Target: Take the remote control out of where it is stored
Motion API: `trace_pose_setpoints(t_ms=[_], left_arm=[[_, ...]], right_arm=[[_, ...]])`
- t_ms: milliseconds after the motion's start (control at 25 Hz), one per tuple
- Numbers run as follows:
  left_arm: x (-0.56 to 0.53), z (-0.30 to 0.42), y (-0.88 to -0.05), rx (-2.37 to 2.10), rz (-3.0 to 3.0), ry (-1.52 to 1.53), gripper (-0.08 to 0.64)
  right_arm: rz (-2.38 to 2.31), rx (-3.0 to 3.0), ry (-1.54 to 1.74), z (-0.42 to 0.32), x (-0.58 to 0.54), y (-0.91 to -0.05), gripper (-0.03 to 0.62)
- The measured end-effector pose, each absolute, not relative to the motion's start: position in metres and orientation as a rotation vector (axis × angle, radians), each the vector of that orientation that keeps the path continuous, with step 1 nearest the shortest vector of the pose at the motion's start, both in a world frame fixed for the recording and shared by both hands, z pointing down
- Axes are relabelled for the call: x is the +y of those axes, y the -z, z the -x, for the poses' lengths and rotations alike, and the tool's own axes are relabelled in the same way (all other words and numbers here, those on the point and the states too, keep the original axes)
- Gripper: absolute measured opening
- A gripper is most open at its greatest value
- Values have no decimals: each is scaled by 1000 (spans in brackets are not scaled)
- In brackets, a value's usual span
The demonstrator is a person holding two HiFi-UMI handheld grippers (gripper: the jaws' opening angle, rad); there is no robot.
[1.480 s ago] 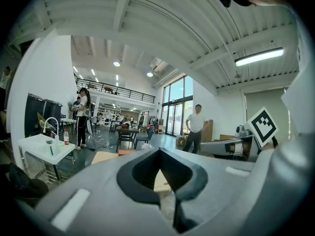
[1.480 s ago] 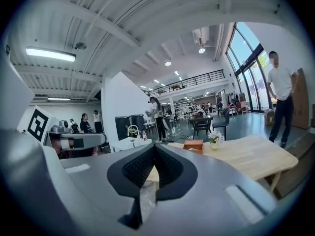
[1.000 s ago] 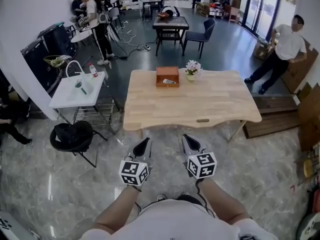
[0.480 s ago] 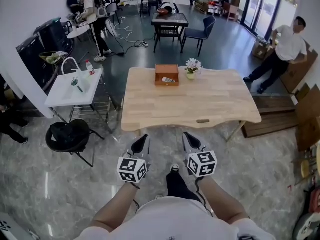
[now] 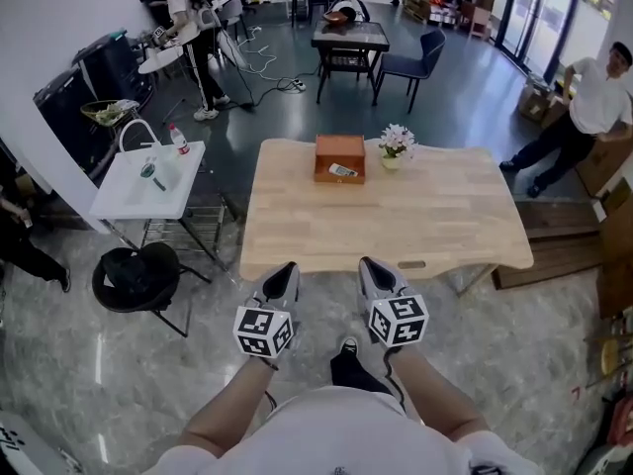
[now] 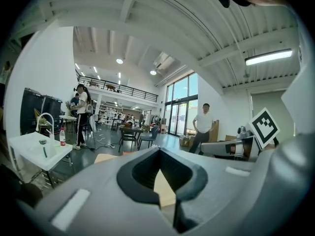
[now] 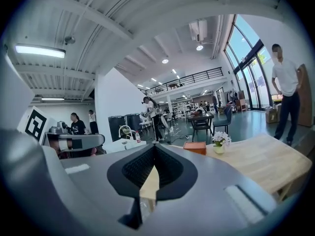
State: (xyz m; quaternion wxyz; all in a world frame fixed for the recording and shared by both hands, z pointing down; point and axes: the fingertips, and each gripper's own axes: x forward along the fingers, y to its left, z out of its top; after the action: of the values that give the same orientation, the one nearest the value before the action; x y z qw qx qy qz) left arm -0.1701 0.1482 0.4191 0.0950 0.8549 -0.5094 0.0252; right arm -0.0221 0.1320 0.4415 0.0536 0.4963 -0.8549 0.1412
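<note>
Head view: remote (image 5: 341, 170) slantwise in box (image 5: 339, 147), upper centre, far across bench (image 5: 415, 228) from left claw (image 5: 284, 277) and right claw (image 5: 372, 271), both closed, empty.

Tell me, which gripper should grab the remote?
Probably the right gripper. Both it and the left gripper are shut at the near edge of the table, but the remote control in the wooden box lies slightly rightward.

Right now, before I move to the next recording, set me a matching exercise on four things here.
Things: 1 remote control; 2 flower vase; 3 bottle; 4 left claw.
States: A on the white sink stand; B shut, empty; C inside the brown box; D on the wooden table, beside that box.
Pairs: 1-C; 2-D; 3-A; 4-B.
</note>
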Motion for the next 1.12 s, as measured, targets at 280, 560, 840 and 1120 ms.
trace_pose_setpoints(t_ms=[280,560,840,1120], left_arm=[[67,142,-415,-1528,-2527,-92,0],[-10,120,-420,-1565,-2487,-115,0],[-56,115,-423,-1605,-2458,-144,0],[-96,119,-434,-1605,-2438,-149,0]], right_arm=[[-1477,-2618,-470,1,45,-443,28],[-1451,-2624,-495,-33,-34,-447,28],[-1404,-2653,-509,-38,-89,-447,28],[-1377,-2630,-555,-34,-127,-465,28]])
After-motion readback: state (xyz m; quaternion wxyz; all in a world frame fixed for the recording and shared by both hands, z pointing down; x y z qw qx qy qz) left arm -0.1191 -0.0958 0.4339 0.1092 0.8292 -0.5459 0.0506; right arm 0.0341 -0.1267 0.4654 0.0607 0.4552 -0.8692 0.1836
